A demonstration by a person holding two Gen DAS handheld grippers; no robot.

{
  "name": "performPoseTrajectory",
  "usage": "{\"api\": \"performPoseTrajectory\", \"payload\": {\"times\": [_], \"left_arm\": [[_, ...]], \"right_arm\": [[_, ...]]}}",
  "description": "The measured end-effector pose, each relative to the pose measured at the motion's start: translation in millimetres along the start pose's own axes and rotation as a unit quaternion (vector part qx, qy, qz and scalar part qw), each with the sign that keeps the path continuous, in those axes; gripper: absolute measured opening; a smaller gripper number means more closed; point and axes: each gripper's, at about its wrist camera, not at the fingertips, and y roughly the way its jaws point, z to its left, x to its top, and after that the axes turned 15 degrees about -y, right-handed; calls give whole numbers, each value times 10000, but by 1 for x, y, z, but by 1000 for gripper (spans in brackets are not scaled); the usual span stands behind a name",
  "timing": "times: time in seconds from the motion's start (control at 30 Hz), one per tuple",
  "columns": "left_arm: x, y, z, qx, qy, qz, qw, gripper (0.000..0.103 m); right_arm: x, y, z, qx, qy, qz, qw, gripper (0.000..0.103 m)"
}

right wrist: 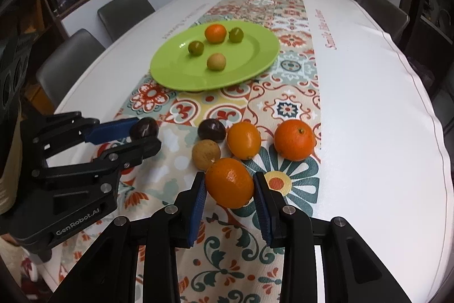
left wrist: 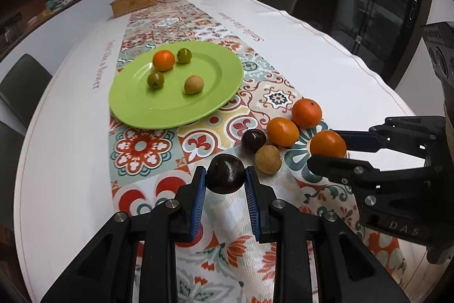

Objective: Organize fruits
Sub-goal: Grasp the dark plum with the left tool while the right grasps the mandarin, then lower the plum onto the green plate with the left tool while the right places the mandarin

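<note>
Your left claw point(left wrist: 225, 178) clamps the dark plum point(left wrist: 225, 173), your right claw point(right wrist: 229, 185) grips an orange point(right wrist: 229, 182), both seemingly bound for the green plate point(left wrist: 142, 110).

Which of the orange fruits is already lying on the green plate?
Only the small orange fruit at the far side of the green plate, between two green fruits. Two others lie loose on the tablecloth, and the right gripper holds a fourth.
</note>
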Motion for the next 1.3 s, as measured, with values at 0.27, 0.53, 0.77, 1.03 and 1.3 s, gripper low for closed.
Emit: {"api": "performPoseTrajectory", "payload": {"times": [0.27, 0.53, 0.77, 1.03, 1.3], "left_arm": [[7, -33, -1, 60, -159, -296, 9994, 28], [17, -47, 3, 99, -333, -517, 9981, 28], [35, -50, 8, 192, -429, -680, 9966, 28], [60, -37, 19, 256, -584, -777, 9949, 28], [79, -10, 33, 282, -714, -740, 9943, 28]], "right_arm": [[14, -26, 3, 14, -117, -401, 9991, 34], [32, -44, 4, -22, -244, -692, 9973, 34], [52, -46, -2, -102, -298, -863, 9958, 34], [82, -32, -15, -177, -418, -918, 9947, 34], [106, -6, -26, -207, -584, -856, 9944, 34]]}}
